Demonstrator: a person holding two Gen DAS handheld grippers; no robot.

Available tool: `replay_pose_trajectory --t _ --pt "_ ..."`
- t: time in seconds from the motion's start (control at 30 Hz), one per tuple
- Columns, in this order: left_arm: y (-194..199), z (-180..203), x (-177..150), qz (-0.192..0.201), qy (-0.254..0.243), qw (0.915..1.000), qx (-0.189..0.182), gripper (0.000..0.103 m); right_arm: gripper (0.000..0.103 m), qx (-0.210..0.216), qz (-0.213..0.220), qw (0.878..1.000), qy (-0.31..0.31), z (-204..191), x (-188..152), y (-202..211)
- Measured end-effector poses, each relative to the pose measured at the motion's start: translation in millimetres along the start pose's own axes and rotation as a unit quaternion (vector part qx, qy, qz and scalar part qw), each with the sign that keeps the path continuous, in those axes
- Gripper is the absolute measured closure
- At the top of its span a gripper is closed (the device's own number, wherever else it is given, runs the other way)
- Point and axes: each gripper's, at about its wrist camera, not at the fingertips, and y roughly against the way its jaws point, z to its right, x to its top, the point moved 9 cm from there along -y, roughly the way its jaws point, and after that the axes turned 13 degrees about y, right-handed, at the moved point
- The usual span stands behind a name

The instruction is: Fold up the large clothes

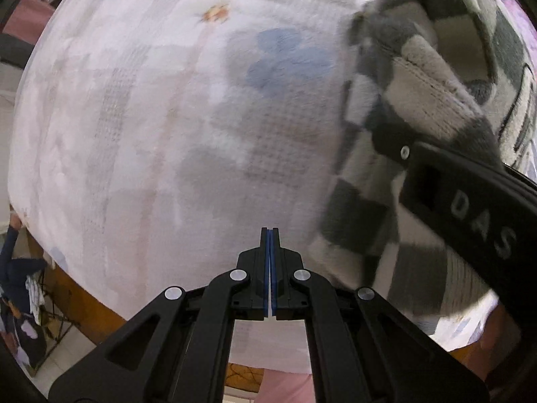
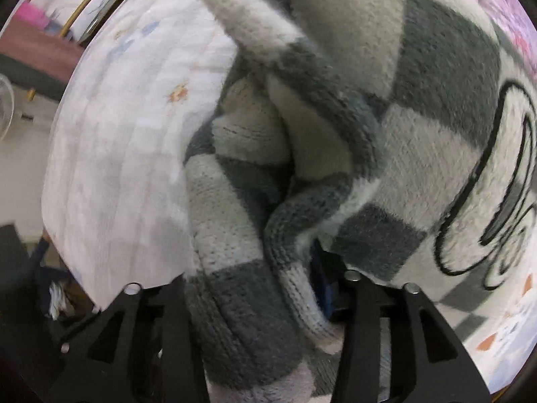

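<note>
The bed (image 1: 151, 117), under a pale quilt with faint blue and orange flowers, fills the left wrist view from nine to one o'clock. On it, from about one to five o'clock in that view, lies the checked fleece garment (image 1: 419, 77), grey and cream squares, bunched and partly lifted instead of spread flat; in the right wrist view it crowds nearly everything from eleven through six o'clock, with black looping embroidery at three o'clock.

The right gripper (image 2: 302, 285) has a thick roll of the fleece passing between its jaws, which appear to pinch it, though the tips are buried in cloth. The left gripper (image 1: 270, 268) hovers over bare quilt at six o'clock, jaws pressed together on nothing.

To do this step well, I judge the lifted cloth should be carried clear and laid out smooth before any fold. The left gripper would best open and take a matching edge, so the heavy fleece hangs evenly and does not twist.
</note>
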Motion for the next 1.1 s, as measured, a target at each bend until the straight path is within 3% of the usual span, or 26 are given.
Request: replay_pose_trajectory --t 0.03,0.1,0.17,0.37,0.4,0.43,0.47,0.5,0.67,0.7,0.73,0.77,0.83,0.9,0.93,1.0,1.1 --pt "-0.5 -3.9 1.5 0.001 0.005 1.0 0.005 0.102 0.046 0.016 0.0 1.0 -0.008 -2.8 1.0 -3.1" --pt "0.8 -12.4 5.3 0.006 0.009 0.9998 0.019 0.102 0.023 0.084 0.013 0.995 -0.049 -11.1 3.8 0.1" --pt "3.2 -18.9 8.1 0.008 0.013 0.9996 0.025 0.102 0.016 0.124 0.011 0.99 -0.068 -14.9 2.6 1.9" --pt "18.0 -28.8 12.3 0.014 0.019 0.9993 0.029 0.102 0.014 0.198 0.006 0.973 -0.117 -8.7 -7.1 23.9" --pt "16.6 -26.3 13.0 0.012 0.017 0.9995 0.023 0.09 0.014 0.196 0.013 0.974 -0.115 -4.3 -9.2 33.9" --pt "19.3 -19.2 11.5 0.007 0.013 0.9999 0.004 0.054 0.014 0.19 0.02 0.975 -0.113 0.0 -10.4 41.6" --pt "25.4 -13.8 8.8 0.007 0.012 0.9998 -0.011 0.037 0.013 0.174 0.033 0.978 -0.109 7.2 -11.7 53.6" --pt "30.6 -3.8 7.4 0.011 0.009 0.9992 -0.038 0.028 0.013 0.158 0.041 0.981 -0.107 13.0 -12.0 62.5" --pt "17.2 33.7 -11.3 -0.028 0.004 0.9953 -0.093 0.029 0.012 0.088 0.071 0.985 -0.129 59.9 -31.3 98.4" --pt "9.4 40.5 -15.0 -0.042 0.013 0.9934 -0.106 0.034 0.012 0.083 0.077 0.984 -0.136 67.9 -34.1 102.9" --pt "5.2 44.9 -17.2 -0.05 0.02 0.9916 -0.118 0.065 0.012 0.071 0.085 0.983 -0.144 76.9 -38.6 107.5" --pt "1.8 52.1 -20.5 -0.065 0.025 0.9878 -0.14 0.087 0.012 0.057 0.09 0.983 -0.147 82.2 -41.7 109.6" --pt "6.7 55.3 -19.0 -0.05 0.019 0.99 -0.13 0.094 0.015 0.02 0.102 0.985 -0.139 92.5 -43.9 117.1" --pt "15.2 53.3 -18.2 -0.033 0.001 0.9936 -0.108 0.094 0.041 -0.011 0.119 0.986 -0.115 100.3 -43.2 128.4" --pt "19.7 48.2 -17.3 -0.03 0.003 0.9942 -0.103 0.094 0.047 -0.023 0.124 0.987 -0.103 101.6 -40.2 131.9" --pt "24.6 38.2 -15.5 -0.034 0.017 0.9934 -0.109 0.094 0.073 -0.05 0.137 0.985 -0.096 112.3 -34.4 138.9" --pt "25.4 20.1 -11.5 -0.047 0.052 0.9882 -0.136 0.094 0.084 -0.115 0.13 0.982 -0.078 133.0 -13.3 133.4"
